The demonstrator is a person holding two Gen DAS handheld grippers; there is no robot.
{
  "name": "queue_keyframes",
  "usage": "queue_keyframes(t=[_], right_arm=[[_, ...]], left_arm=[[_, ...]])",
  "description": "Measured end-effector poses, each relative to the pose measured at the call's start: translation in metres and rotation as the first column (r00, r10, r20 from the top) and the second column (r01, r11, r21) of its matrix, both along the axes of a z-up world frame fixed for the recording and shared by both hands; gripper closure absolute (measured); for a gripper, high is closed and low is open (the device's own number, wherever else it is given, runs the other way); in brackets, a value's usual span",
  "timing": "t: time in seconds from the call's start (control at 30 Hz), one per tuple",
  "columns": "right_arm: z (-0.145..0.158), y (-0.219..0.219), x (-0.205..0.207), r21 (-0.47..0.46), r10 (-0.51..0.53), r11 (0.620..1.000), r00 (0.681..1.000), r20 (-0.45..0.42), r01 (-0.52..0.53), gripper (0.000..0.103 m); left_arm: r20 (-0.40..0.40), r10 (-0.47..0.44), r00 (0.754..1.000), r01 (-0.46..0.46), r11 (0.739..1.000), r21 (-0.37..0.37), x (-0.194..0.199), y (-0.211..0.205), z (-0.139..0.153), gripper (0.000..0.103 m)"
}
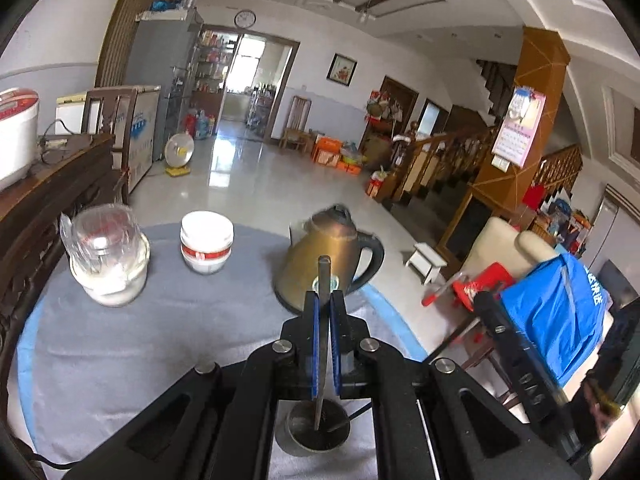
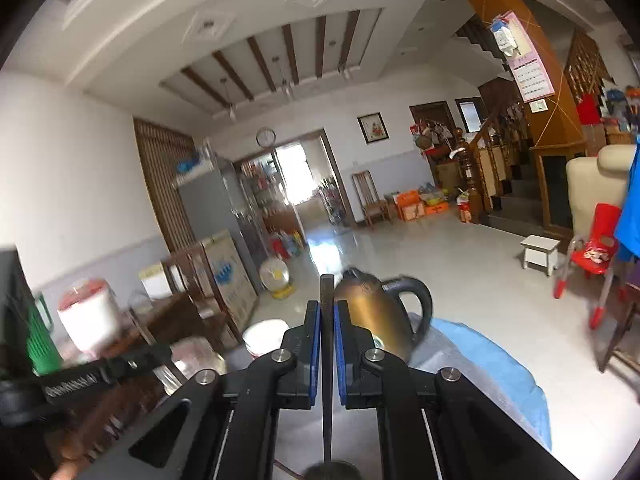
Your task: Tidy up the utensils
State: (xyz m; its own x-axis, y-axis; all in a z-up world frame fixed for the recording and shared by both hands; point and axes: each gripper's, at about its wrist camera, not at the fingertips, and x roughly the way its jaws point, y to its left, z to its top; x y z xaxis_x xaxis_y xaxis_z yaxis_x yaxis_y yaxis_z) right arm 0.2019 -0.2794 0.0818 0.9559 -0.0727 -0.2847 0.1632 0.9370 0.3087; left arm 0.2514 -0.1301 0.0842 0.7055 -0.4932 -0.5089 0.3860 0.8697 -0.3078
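Note:
In the left wrist view my left gripper (image 1: 325, 294) is shut on the flat dark handle of a metal spoon (image 1: 316, 426). The handle's end pokes past the fingertips, and the round bowl hangs close under the camera, above the grey tablecloth (image 1: 140, 352). In the right wrist view my right gripper (image 2: 327, 304) is shut on a second spoon's dark handle (image 2: 327, 360). Its bowl (image 2: 332, 471) just shows at the bottom edge. Both grippers are held above the table and point toward the brass kettle (image 1: 320, 264).
A glass jar (image 1: 108, 256) wrapped in plastic and a white jar (image 1: 206, 246) with a red label stand at the table's far left. The kettle (image 2: 376, 312) stands at the far edge. A wooden sideboard with a rice cooker (image 1: 16, 132) is to the left, and a red chair (image 1: 480, 284) to the right.

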Motion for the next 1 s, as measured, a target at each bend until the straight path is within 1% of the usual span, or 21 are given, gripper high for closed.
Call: queue_keyframes(t=[0.17, 0.2, 0.27, 0.33, 0.4, 0.43, 0.47, 0.53, 0.57, 0.6, 0.63, 0.67, 0.77, 0.93, 1.0], right_arm=[[-0.031, 0.003, 0.012, 0.017, 0.044, 0.999, 0.992, -0.122, -0.042, 0.095], [-0.036, 0.003, 0.014, 0.031, 0.062, 0.998, 0.987, -0.150, -0.058, 0.094], [-0.043, -0.001, 0.008, 0.058, 0.074, 0.996, 0.983, -0.169, -0.065, 0.093], [-0.047, -0.002, 0.003, 0.095, 0.096, 0.992, 0.977, -0.190, -0.078, 0.092], [-0.053, -0.006, -0.003, 0.141, 0.109, 0.987, 0.974, -0.199, -0.082, 0.091], [-0.054, -0.009, -0.005, 0.164, 0.117, 0.983, 0.973, -0.201, -0.084, 0.091], [-0.055, -0.012, -0.007, 0.193, 0.131, 0.977, 0.971, -0.202, -0.092, 0.089], [-0.060, -0.013, -0.013, 0.237, 0.152, 0.966, 0.969, -0.195, -0.103, 0.080], [-0.060, -0.014, -0.017, 0.252, 0.153, 0.962, 0.971, -0.186, -0.103, 0.070], [-0.061, -0.015, -0.024, 0.267, 0.152, 0.958, 0.973, -0.172, -0.103, 0.054], [-0.061, -0.015, -0.032, 0.282, 0.151, 0.954, 0.977, -0.151, -0.104, 0.043], [-0.059, -0.015, -0.040, 0.289, 0.144, 0.952, 0.981, -0.128, -0.102, 0.034], [-0.051, -0.012, -0.062, 0.272, 0.113, 0.958, 0.991, -0.076, -0.089, 0.034], [-0.042, -0.007, -0.096, 0.271, 0.103, 0.958, 0.995, -0.016, -0.095, 0.036], [-0.039, -0.002, -0.107, 0.257, 0.117, 0.959, 0.993, 0.006, -0.115, 0.041]], left_arm=[[-0.096, -0.002, 0.995, 0.011, 0.996, 0.083, 0.004, -0.011, -0.028, 0.097], [-0.108, 0.003, 0.994, 0.008, 0.995, 0.096, 0.003, -0.011, -0.032, 0.097], [-0.120, 0.002, 0.993, 0.011, 0.994, 0.107, 0.002, -0.007, -0.038, 0.097], [-0.116, -0.004, 0.993, 0.019, 0.992, 0.125, -0.004, -0.006, -0.038, 0.094], [-0.105, -0.013, 0.994, 0.028, 0.990, 0.142, -0.011, -0.003, -0.038, 0.084], [-0.099, -0.017, 0.995, 0.031, 0.989, 0.148, -0.016, -0.001, -0.038, 0.068], [-0.090, -0.016, 0.996, 0.029, 0.988, 0.149, -0.022, 0.002, -0.037, 0.058], [-0.066, -0.005, 0.998, 0.016, 0.988, 0.157, -0.032, 0.011, -0.036, 0.056], [-0.059, -0.004, 0.998, 0.014, 0.986, 0.166, -0.038, 0.018, -0.036, 0.056], [-0.058, -0.002, 0.998, 0.012, 0.985, 0.170, -0.041, 0.023, -0.038, 0.055], [-0.059, 0.004, 0.998, 0.006, 0.985, 0.172, -0.044, 0.030, -0.040, 0.054], [-0.059, 0.017, 0.998, -0.006, 0.984, 0.177, -0.049, 0.039, -0.042, 0.053], [-0.062, 0.067, 0.996, -0.053, 0.978, 0.203, -0.060, 0.064, -0.052, 0.052], [-0.105, 0.150, 0.983, -0.122, 0.964, 0.234, -0.071, 0.107, -0.073, 0.051], [-0.129, 0.186, 0.974, -0.151, 0.958, 0.243, -0.076, 0.126, -0.086, 0.051]])
